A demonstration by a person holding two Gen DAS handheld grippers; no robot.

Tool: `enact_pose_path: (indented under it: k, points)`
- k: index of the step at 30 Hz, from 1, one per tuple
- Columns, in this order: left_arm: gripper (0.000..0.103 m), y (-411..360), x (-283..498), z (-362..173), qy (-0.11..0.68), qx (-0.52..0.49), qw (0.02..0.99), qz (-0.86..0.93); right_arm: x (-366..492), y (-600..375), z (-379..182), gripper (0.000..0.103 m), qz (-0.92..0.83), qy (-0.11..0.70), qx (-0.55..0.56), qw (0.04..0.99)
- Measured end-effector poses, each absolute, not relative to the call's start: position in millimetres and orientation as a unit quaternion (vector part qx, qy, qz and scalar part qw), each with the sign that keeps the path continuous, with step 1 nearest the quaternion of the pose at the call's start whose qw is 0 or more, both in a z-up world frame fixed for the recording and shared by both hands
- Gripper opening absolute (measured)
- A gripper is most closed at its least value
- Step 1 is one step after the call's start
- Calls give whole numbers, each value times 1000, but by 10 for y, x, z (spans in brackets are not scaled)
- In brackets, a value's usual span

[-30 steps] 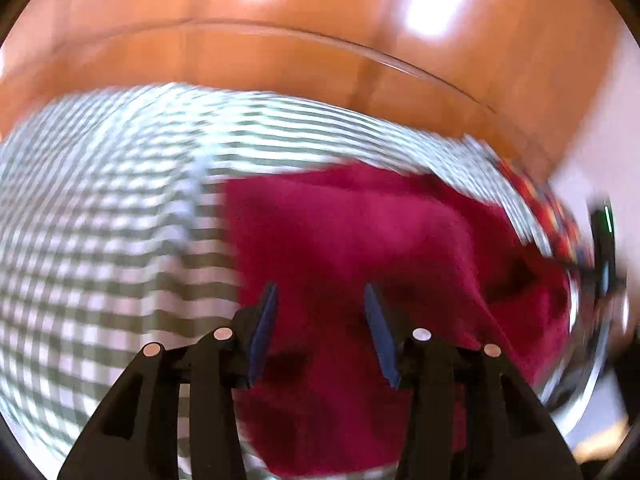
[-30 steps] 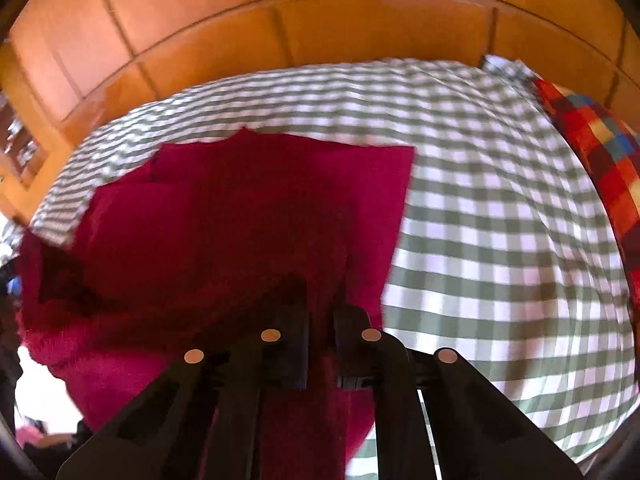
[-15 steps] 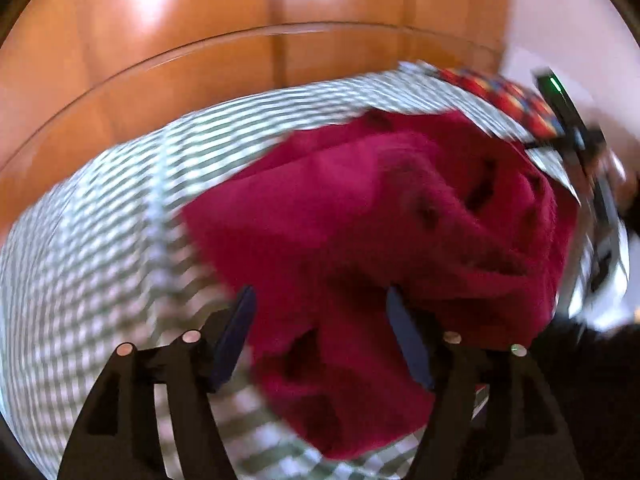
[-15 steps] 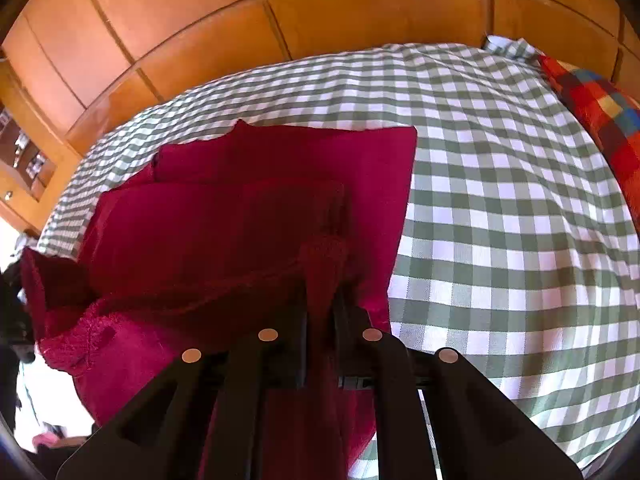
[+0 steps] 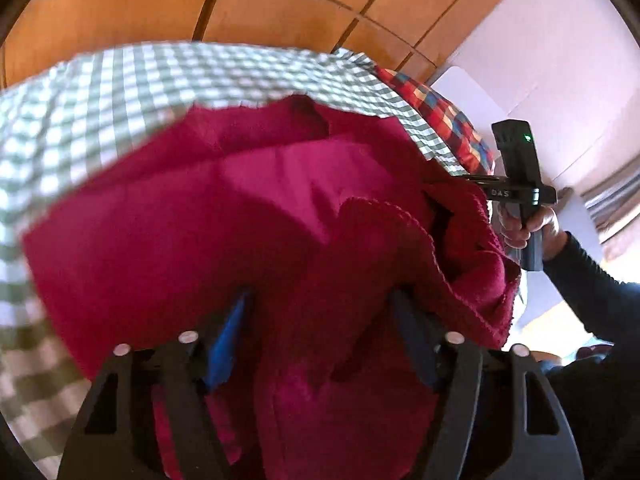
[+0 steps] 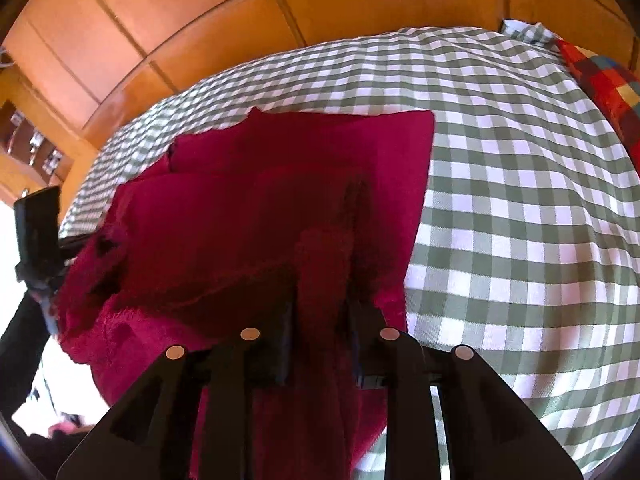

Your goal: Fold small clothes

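A dark red fleece garment (image 5: 200, 240) lies partly folded on the green-checked bed cover (image 5: 100, 92), its near edge bunched up. My left gripper (image 5: 318, 340) points down into that bunched edge. Its jaws stand wide and are closing, with loose cloth between the blue pads (image 5: 224, 340). In the right wrist view the same garment (image 6: 240, 208) covers the left half. My right gripper (image 6: 320, 336) is opening, and a raised fold of the fleece still stands in the narrow gap between its fingers.
The checked cover (image 6: 520, 200) stretches right of the garment. A multicoloured checked pillow (image 6: 600, 80) lies at the far right. Wood panelling (image 5: 280, 8) runs behind the bed. A person's hand (image 5: 528, 228) in a dark sleeve grips the other tool's black handle (image 5: 516, 160).
The left gripper swung and rolled toward the bunched near edge of the garment, and its jaws spread wider. The right gripper stayed put; its jaws parted from tight on the fold.
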State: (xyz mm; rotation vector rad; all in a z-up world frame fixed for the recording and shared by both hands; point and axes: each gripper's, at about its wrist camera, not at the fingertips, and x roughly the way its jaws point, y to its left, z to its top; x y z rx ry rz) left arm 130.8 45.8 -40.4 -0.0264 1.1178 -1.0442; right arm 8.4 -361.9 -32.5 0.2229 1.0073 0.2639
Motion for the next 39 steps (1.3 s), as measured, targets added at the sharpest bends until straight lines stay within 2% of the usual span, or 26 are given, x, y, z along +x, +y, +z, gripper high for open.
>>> enact_pose_path:
  k: [1,2,3,4,5,6,9,13,20,25,31,33,34,37,38,39]
  points:
    - [58,451,1291,-428,507,-15,720,-474,73,-3606,-326,22,126,482,101,861]
    - [47,436,1281,-455,506,-22,719,-475,62,-3585,-325,22,124,483,93,862]
    - [40,414,1275,-470,504,-24,720,-476,50,-3550,-316,22,119,481,82,864]
    - [25,383,1249,-453,499,-16,726,-473,36,-3505,-302,21,114,480,69,867]
    - [14,355,1201,-420,492,-7,734,-468,24,-3467,-291,11,114,479,59,868]
    - [12,337,1170,-392,488,-2,740,-463,1,-3409,-260,9,112,478,43,870]
    - [11,387,1097,-178,457,-5,770,-445,-80,-3283,-131,8,106,469,-1,877]
    - [10,781,904,193,398,-72,817,-410,-253,-3228,195,8,106,436,-26,893]
    - [9,1590,807,536,327,-187,870,-317,-117,-3474,741,8,68,347,27,935]
    - [9,1648,1329,312,370,-227,865,-250,542,-3577,589,8,12,355,74,932]
    - [10,1299,2039,-243,469,-214,842,-161,1210,-3670,-239,8,-53,450,97,886]
    - [13,1185,2141,-385,488,-190,840,-145,1220,-3671,-276,8,-49,442,101,890]
    - [21,1138,2167,-447,497,-174,839,-136,1200,-3694,-254,8,-40,438,105,892]
    - [34,1203,2092,-475,496,-185,837,-140,1049,-3759,-145,23,-12,432,111,895]
    - [39,1272,2029,-457,493,-195,836,-143,946,-3807,-105,33,1,427,118,896]
    - [40,1345,1949,-428,489,-202,836,-146,862,-3852,-75,45,11,425,126,896]
